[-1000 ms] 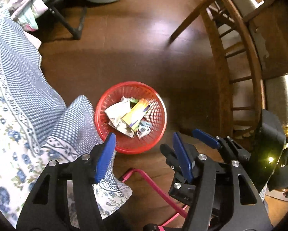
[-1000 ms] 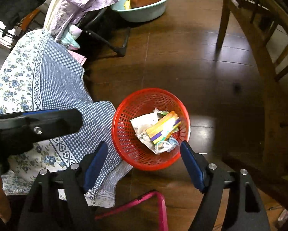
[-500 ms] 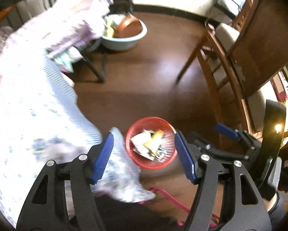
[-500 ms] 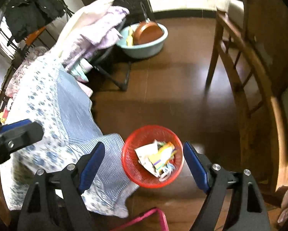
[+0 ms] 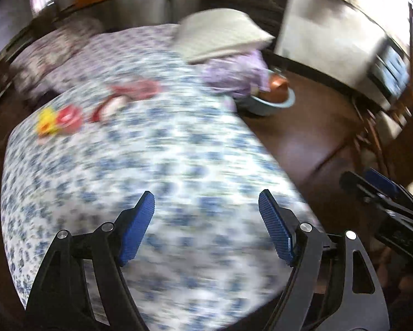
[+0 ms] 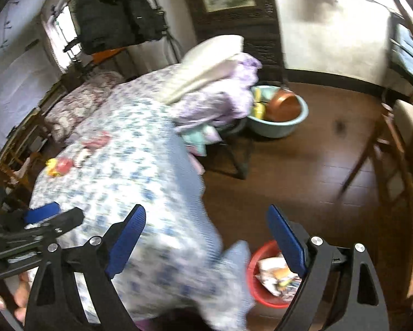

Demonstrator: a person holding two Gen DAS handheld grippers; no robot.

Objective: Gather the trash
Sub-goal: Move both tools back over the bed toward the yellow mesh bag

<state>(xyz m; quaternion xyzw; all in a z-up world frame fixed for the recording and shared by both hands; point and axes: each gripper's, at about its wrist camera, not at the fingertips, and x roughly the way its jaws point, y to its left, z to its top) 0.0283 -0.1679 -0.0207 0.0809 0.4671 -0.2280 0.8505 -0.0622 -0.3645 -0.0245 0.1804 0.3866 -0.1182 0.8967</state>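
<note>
Both views are blurred by motion. My left gripper (image 5: 206, 201) hovers over a bed with a blue-flowered sheet (image 5: 156, 165); its jaws are opening with nothing between them. Far up the sheet lie loose wrappers: a yellow one (image 5: 45, 122), a red one (image 5: 68, 117), a red-and-white one (image 5: 107, 107) and a pink one (image 5: 137, 88). My right gripper (image 6: 206, 215) hangs over the bed's edge, its jaws also opening and empty. The red basket (image 6: 257, 273) with trash (image 6: 272, 273) sits on the floor, partly behind its right finger. The yellow wrapper (image 6: 52, 167) and the pink one (image 6: 96, 140) show here too.
A teal basin (image 6: 278, 129) holding a copper bowl stands on the dark wood floor beyond the bed. A pillow and purple cloth (image 6: 214, 82) are piled at the bed's far corner. A wooden chair (image 6: 394, 151) stands at the right, and a black jacket (image 6: 115, 13) hangs behind.
Both grippers rose and tipped up from the red basket toward the bed. The basket left the left wrist view and slid to the bottom of the right one. Both pairs of jaws widened.
</note>
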